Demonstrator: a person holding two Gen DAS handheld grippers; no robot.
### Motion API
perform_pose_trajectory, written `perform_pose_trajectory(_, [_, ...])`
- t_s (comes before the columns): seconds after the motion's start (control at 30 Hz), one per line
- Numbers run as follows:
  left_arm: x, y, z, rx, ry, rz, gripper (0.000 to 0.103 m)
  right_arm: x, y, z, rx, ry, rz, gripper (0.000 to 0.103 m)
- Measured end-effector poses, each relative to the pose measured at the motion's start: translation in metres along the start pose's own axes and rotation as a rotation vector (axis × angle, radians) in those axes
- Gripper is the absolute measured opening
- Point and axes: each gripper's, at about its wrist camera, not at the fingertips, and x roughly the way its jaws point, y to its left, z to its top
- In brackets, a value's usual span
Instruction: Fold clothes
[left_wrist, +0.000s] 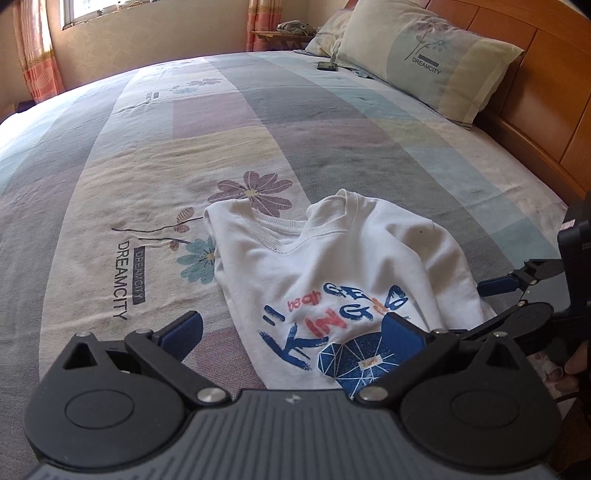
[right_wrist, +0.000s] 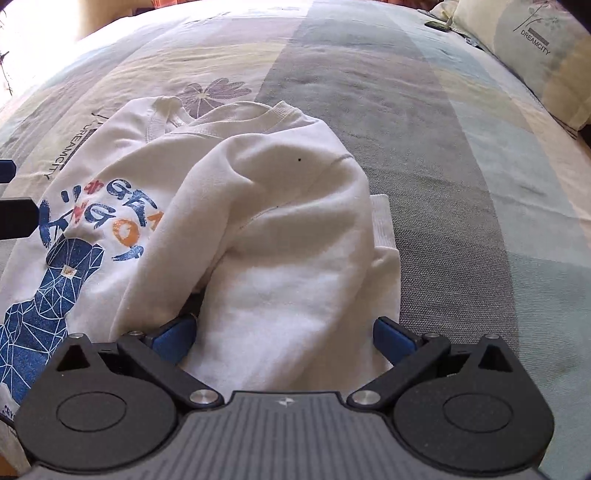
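The right gripper (right_wrist: 284, 338) is held spread over the folded-in sleeve (right_wrist: 295, 229), apparently to take it; the left gripper (left_wrist: 291, 332) is likewise spread at the printed front; the white sweatshirt (left_wrist: 332, 273) is laid face-up on the bed (left_wrist: 184, 147).

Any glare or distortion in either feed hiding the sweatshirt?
Right wrist view: sunlight blows out the top-left of the bedspread, but the white sweatshirt stays sharp. Left wrist view: even light, bright window far off; fisheye bends the headboard; print readable.
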Motion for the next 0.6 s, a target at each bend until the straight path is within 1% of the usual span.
perform_pose_trajectory(0.07, [-0.002,0.004,-0.002,-0.016,-0.003,0.009,0.102,-0.001,-0.005,0.006,-0.017,0.002,-0.092,0.103])
perform_pose_trajectory(0.2, [-0.006,0.007,-0.005,-0.030,-0.007,0.024,0.102,-0.006,-0.021,0.016,-0.046,-0.020,-0.185,0.103])
perform_pose_trajectory(0.37, [-0.010,0.002,-0.006,-0.021,-0.012,0.031,0.102,-0.009,-0.042,0.034,-0.106,-0.094,-0.353,0.103])
perform_pose_trajectory(0.47, [-0.011,-0.002,-0.005,-0.010,-0.010,0.033,0.102,-0.010,-0.065,0.048,-0.087,-0.125,-0.410,0.103])
perform_pose_trajectory(0.6, [-0.014,-0.007,-0.006,0.004,-0.007,0.043,0.102,-0.004,-0.094,0.067,-0.088,-0.129,-0.445,0.103])
